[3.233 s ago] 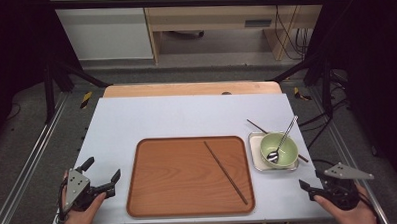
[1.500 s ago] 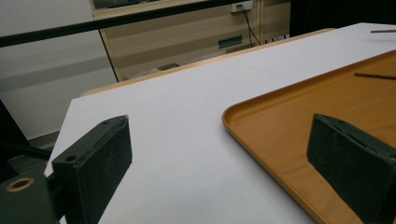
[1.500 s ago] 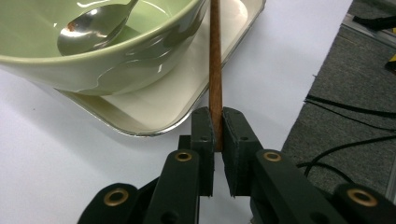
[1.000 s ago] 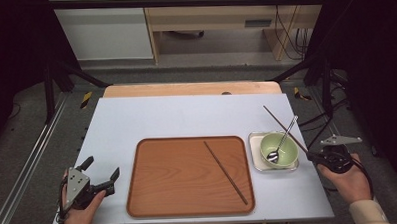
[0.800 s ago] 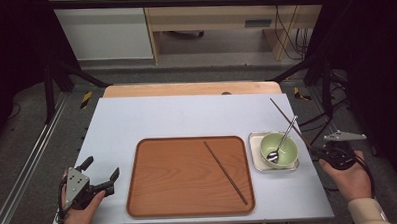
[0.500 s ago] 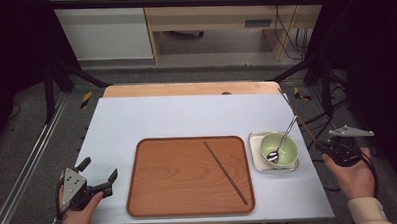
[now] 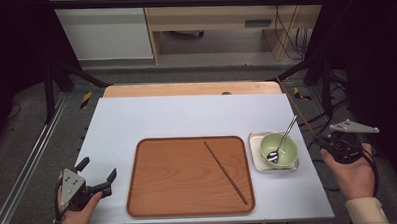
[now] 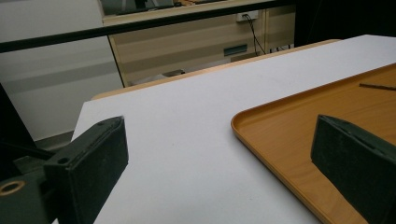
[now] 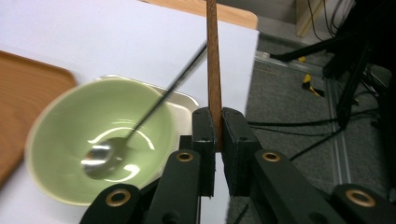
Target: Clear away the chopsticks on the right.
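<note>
Right gripper view shows my right gripper clamped near one chopstick end; I'd carry it level, probably beside its mate on the tray. Left gripper idles, jaws wide, empty.

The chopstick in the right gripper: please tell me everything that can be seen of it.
The chopstick is a thin, straight, brown stick that looks like wood. The right gripper is shut on its lower end, and it rises straight up from the jaws in the right gripper view. In the high view it slants up and away, off the table's right edge. It is apart from the bowl and spoon.
</note>
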Action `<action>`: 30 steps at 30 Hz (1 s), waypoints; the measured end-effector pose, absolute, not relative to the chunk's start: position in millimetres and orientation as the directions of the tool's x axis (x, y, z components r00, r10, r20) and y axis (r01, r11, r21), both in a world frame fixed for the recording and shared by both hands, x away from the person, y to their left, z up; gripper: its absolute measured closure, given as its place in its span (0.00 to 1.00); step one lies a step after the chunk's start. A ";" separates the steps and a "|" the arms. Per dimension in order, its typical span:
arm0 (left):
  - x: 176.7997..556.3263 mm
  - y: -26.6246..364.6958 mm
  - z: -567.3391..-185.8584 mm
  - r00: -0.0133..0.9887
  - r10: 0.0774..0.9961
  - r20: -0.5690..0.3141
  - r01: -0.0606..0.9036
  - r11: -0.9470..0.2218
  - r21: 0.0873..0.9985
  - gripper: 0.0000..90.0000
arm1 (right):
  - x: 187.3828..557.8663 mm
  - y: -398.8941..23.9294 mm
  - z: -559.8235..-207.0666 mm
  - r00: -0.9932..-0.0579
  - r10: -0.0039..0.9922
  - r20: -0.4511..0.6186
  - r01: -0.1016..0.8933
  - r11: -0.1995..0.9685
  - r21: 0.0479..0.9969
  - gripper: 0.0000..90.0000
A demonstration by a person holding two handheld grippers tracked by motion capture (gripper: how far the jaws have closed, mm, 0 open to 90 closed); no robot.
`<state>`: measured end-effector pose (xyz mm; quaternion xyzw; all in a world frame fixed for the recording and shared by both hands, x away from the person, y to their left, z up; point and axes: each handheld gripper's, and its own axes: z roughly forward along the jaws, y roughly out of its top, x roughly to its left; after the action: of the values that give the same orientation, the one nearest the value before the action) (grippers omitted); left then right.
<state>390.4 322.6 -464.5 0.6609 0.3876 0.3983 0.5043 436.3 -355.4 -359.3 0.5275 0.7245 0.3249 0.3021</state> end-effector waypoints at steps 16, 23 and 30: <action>389.8 322.6 -464.0 0.381 0.916 0.127 0.104 -0.179 0.978 0.04 | 418.5 -273.1 -342.1 -0.419 0.907 -0.031 0.521 0.268 0.811 0.94; 390.0 324.3 -464.2 0.379 0.917 0.122 0.103 -0.173 0.980 0.04 | 413.9 -242.5 -351.1 -0.468 0.883 -0.012 0.537 0.296 0.790 0.94; 389.6 322.3 -464.2 0.383 0.915 0.124 0.104 -0.176 0.979 0.04 | 404.5 -217.8 -358.3 -0.513 0.858 0.022 0.539 0.301 0.787 0.94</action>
<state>389.6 322.3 -464.2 0.6560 0.3885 0.3970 0.5110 404.5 -217.8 -358.3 0.4481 0.7796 0.3854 0.2071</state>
